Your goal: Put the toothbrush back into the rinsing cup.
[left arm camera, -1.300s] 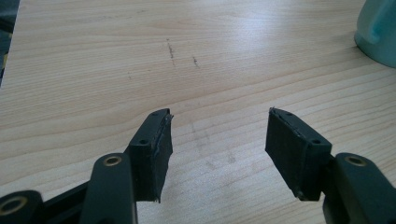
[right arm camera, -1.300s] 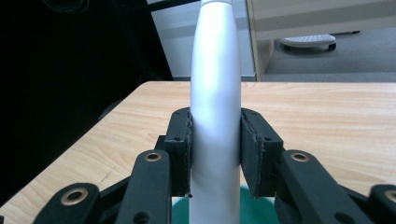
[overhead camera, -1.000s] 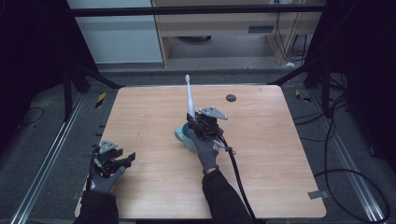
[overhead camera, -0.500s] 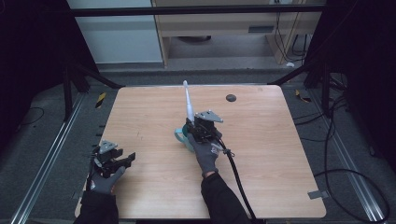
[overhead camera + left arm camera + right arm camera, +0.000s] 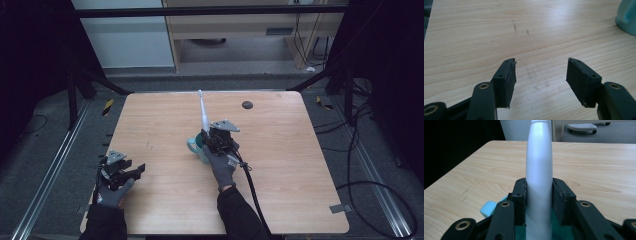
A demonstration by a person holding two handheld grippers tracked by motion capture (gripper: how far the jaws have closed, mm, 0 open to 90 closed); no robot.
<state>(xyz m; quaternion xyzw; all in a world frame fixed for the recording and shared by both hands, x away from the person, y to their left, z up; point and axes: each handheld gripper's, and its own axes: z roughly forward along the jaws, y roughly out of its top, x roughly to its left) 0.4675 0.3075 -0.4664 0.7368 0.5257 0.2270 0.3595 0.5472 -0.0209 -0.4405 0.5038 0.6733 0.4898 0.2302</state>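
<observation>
Mid-table on bare, grained wood [image 5: 300, 165] with open room all round, the right gripper [image 5: 216, 139] pinches a smooth white tapered handle [image 5: 539, 170] standing over a teal cup [image 5: 196, 146], while near the left edge the left gripper [image 5: 131, 171] rests with jaws apart, holding nothing.
</observation>
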